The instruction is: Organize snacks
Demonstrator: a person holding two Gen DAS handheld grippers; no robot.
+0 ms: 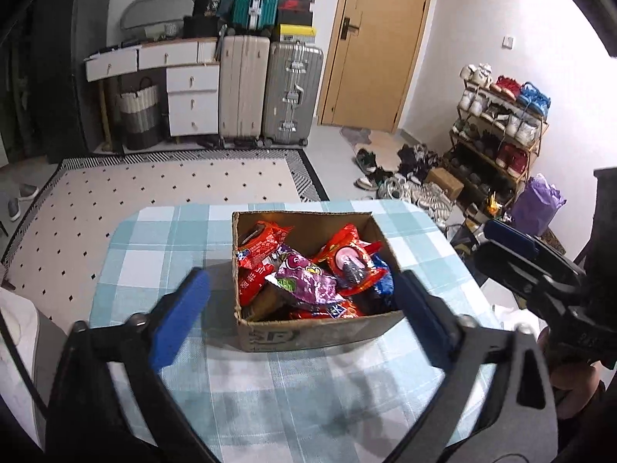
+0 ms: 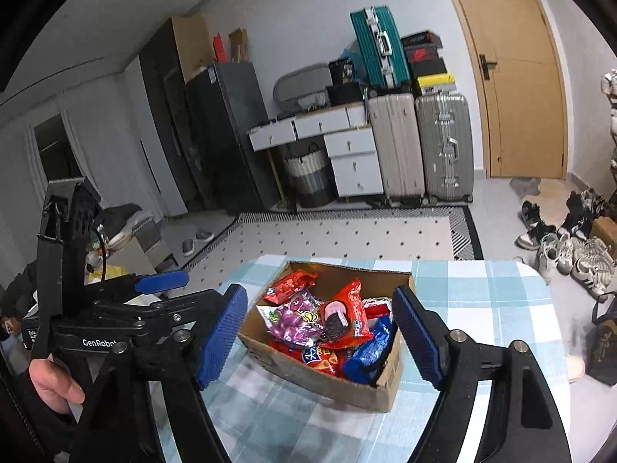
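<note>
Snacks [image 1: 308,274] piled loose in an open cardboard box [image 1: 308,333] (red, purple and blue wrappers, some overlapping; a red pack with a dark sandwich cookie printed on it [image 2: 341,316] lies on top). Box sits on the desk [image 1: 162,231], on a light blue and white checked cloth, towards the far half of it.

Left gripper [image 1: 304,316] hangs above the near side of the box, fingers [image 1: 181,316] spread wide apart and gripping nothing; the box shows between them. Right gripper [image 2: 320,341] likewise spread wide with nothing in it, hovering near the box from the other side, box visible in the gap.

Beyond the desk: dotted rug [image 1: 173,181] on the floor, two upright suitcases [image 1: 270,92] against the wall beside a white drawer unit [image 1: 193,100], wooden door [image 1: 381,38], shoe rack [image 1: 501,123] with more shoes scattered on the floor before it.
</note>
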